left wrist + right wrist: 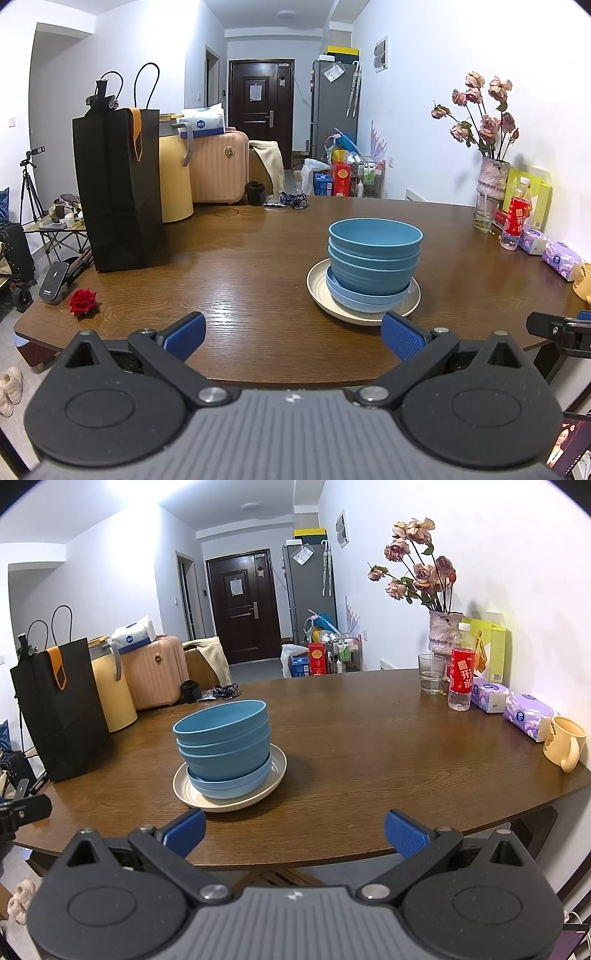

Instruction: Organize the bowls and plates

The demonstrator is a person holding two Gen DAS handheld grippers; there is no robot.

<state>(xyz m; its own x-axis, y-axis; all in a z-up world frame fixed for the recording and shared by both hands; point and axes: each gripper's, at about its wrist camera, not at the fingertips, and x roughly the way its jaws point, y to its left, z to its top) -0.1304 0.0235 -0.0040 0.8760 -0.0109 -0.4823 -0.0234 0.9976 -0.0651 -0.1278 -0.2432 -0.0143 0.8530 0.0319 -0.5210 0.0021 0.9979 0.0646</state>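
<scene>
While both tools hang back off the near edge, the table (258, 258) carries one finished-looking pile: a cream plate (318, 291) under a pale blue dish (354, 297), with three darker blue bowls (375, 254) nested on top. From the left tool the pile sits at about one o'clock; from the right tool, at about eleven. A black bag (118, 188) stands far off at ten o'clock, and a mug (563, 744) waits alone at the right edge. The left gripper (293, 334) is spread wide and empty; the right gripper (293, 830) likewise grips nothing. I'd judge the stacking done, or nearly. Any next move calls for reaching forward and closing on the plate's rim, keeping the pile level so the bowls don't slide.
</scene>
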